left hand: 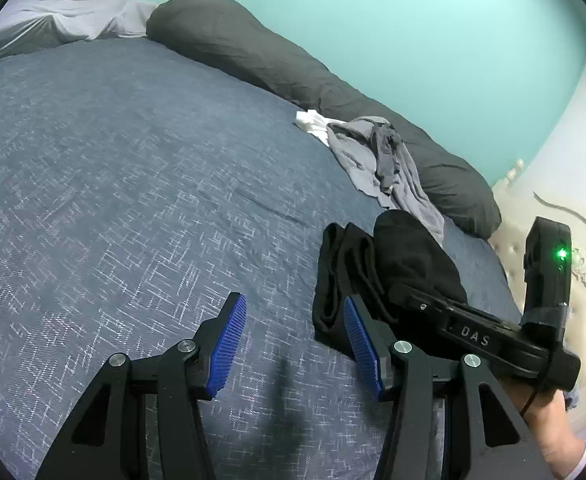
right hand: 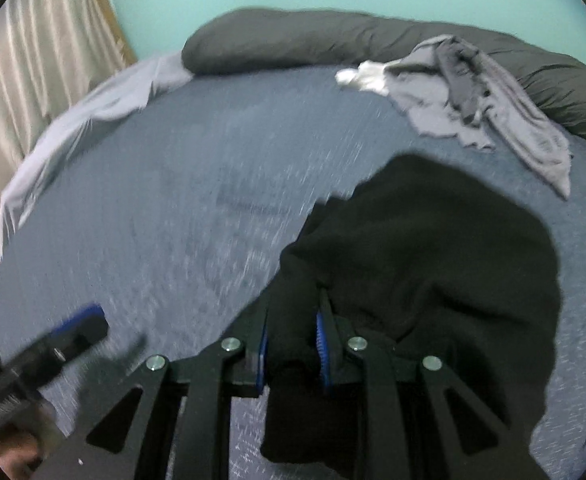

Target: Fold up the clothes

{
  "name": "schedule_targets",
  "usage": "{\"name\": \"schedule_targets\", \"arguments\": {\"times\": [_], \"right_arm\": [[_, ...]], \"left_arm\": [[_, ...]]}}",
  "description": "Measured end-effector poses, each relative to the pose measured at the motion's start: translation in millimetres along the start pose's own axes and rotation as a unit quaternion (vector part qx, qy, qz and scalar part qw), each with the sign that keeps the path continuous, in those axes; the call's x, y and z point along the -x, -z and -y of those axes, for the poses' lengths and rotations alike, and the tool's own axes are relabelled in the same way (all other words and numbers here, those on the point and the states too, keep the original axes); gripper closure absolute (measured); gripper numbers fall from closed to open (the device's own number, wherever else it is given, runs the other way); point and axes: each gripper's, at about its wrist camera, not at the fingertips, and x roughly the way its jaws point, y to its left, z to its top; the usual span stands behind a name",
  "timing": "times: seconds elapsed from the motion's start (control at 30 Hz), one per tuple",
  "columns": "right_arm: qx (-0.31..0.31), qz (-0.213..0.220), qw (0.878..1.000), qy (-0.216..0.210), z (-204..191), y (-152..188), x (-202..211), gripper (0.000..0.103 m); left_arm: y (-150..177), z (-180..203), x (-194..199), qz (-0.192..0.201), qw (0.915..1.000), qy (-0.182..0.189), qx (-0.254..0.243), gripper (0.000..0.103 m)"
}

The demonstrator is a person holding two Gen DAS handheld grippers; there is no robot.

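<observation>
A black garment (right hand: 433,260) hangs bunched from my right gripper (right hand: 293,346), whose blue pads are shut on a fold of it just above the bed. In the left wrist view the same black garment (left hand: 377,268) drapes over the right gripper's fingers, hiding their tips, and its lower edge touches the bedspread. My left gripper (left hand: 297,340) hovers low over the bed, just left of the garment. It is open, with nothing between its blue pads. The left gripper (right hand: 81,324) also shows as a blur at the lower left of the right wrist view.
A blue-grey patterned bedspread (left hand: 133,200) covers the bed. A crumpled pile of grey clothes (left hand: 381,156) with a white cloth (left hand: 313,120) lies against a long dark grey pillow (left hand: 253,52) by the turquoise wall. A pale sheet (right hand: 93,108) and curtain (right hand: 33,60) are at the far left.
</observation>
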Motion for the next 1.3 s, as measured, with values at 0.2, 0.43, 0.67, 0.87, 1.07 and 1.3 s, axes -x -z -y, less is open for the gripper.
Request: {"name": "schedule_targets", "arguments": {"times": [0.2, 0.43, 0.67, 0.87, 1.07, 1.3], "right_arm": [[-0.005, 0.006, 0.999, -0.041, 6, 2, 15, 0.074], [-0.054, 0.021, 0.995, -0.076, 32, 1, 50, 0.073], [-0.116, 0.055, 0.99, -0.056, 77, -8, 75, 0.073], [-0.129, 0.012, 0.992, -0.001, 93, -9, 49, 0.073], [-0.105, 0.0, 0.994, -0.041, 56, 17, 33, 0.073], [-0.129, 0.002, 0.989, -0.072, 47, 39, 31, 0.073]], "left_arm": [[1, 1, -2, -0.002, 1.0, 0.0, -0.002, 0.048], [1, 1, -3, -0.001, 1.0, -0.002, -0.001, 0.048], [3, 7, -8, -0.007, 0.9999, 0.007, -0.003, 0.048], [5, 17, -15, -0.016, 0.9996, 0.018, -0.014, 0.048], [6, 16, -16, -0.017, 0.9997, 0.016, -0.012, 0.048], [7, 17, -17, -0.019, 0.9996, 0.018, -0.013, 0.048]]}}
